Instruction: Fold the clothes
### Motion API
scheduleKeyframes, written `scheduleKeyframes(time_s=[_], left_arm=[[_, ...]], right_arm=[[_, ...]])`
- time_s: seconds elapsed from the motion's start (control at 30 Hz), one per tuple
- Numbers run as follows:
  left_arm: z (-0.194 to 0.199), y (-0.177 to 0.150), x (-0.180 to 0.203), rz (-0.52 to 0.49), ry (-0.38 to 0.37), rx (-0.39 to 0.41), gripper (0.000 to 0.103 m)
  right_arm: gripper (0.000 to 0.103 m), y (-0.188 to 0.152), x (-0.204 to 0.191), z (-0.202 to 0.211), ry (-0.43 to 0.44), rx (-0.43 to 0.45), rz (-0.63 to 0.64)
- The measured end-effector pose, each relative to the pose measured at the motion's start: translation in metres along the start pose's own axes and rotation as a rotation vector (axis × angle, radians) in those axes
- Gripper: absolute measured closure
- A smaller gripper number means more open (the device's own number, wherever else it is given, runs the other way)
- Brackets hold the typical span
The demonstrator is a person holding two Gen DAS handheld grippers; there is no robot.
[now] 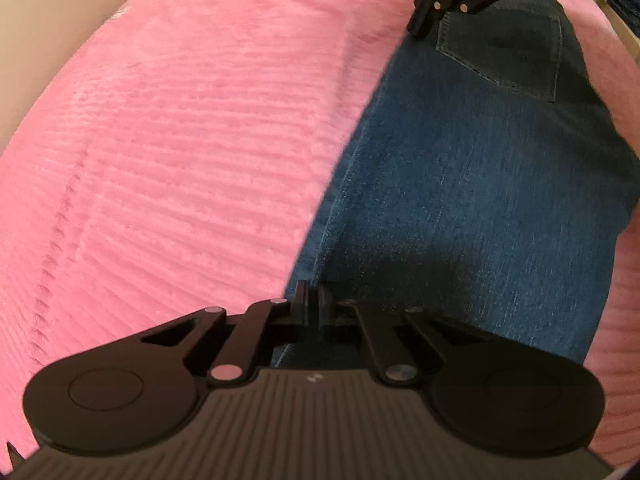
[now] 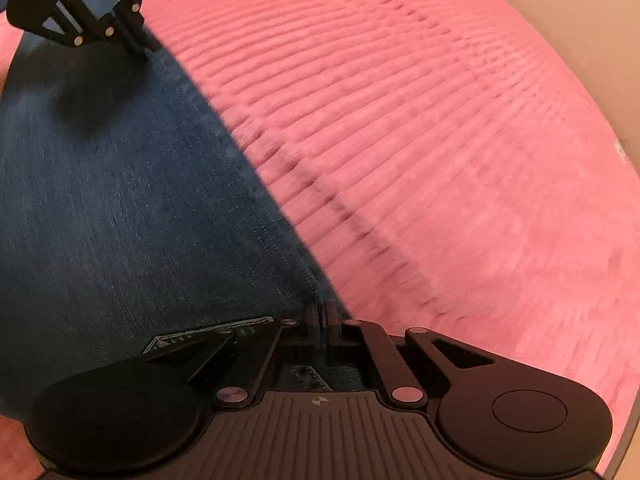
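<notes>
Two black two-finger grippers, the left gripper and the right gripper, are closed fully on one long edge of the dark blue denim jeans, laid flat on the pink ribbed blanket, presumably so that this edge can be carried across for a fold.

One pair of blue jeans lies on one pink ribbed blanket. One stitched back pocket shows on the denim. Two black grippers are at the garment: the left gripper and the right gripper, each with two fingers.
</notes>
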State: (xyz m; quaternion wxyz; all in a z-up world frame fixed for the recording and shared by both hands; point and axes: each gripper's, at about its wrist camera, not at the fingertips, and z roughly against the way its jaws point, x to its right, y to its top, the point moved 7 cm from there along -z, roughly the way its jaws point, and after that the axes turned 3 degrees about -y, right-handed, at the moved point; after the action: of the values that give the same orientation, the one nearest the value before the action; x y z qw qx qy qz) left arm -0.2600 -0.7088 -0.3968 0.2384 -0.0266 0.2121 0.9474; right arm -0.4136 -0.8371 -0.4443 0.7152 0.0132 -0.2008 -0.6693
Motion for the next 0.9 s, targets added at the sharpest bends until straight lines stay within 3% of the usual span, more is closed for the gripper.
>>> scheduleKeyframes(time_s=[0.17,0.27,0.3,0.33,0.4,0.53,0.6,0.73,0.83,0.9], left_arm=[[-0.019,-0.007,0.0,0.016,0.007,-0.016,0.098],[-0.003,-0.019,-0.003,0.035,0.03,0.0,0.09],[0.004,-0.029,-0.007,0.05,0.048,-0.006,0.085],[0.012,-0.04,-0.011,0.065,0.068,-0.012,0.083],[0.033,-0.067,-0.017,0.111,0.11,-0.019,0.083],[0.076,-0.136,-0.014,0.211,0.153,-0.067,0.084],[0.091,-0.173,-0.006,0.256,0.163,-0.113,0.084],[0.102,-0.254,0.007,0.308,0.192,-0.243,0.083],[0.119,-0.297,0.001,0.373,0.232,-0.266,0.08],[0.132,-0.324,-0.003,0.419,0.259,-0.275,0.08]], right_arm=[[0.103,0.005,0.005,-0.025,0.009,-0.047,-0.05],[0.103,0.002,0.001,-0.02,-0.033,-0.037,-0.094],[0.095,-0.001,0.0,-0.016,-0.046,-0.03,-0.131],[0.073,-0.003,-0.001,-0.011,-0.059,-0.023,-0.169],[0.043,-0.013,-0.008,0.003,-0.079,-0.012,-0.265],[0.043,-0.032,-0.036,0.031,-0.056,0.019,-0.483],[0.043,-0.041,-0.062,0.035,0.004,0.026,-0.599],[0.043,-0.066,-0.105,0.021,0.012,-0.07,-0.677],[0.043,-0.058,-0.109,0.031,-0.096,-0.119,-0.734],[0.043,-0.028,-0.122,0.043,-0.108,-0.063,-0.702]])
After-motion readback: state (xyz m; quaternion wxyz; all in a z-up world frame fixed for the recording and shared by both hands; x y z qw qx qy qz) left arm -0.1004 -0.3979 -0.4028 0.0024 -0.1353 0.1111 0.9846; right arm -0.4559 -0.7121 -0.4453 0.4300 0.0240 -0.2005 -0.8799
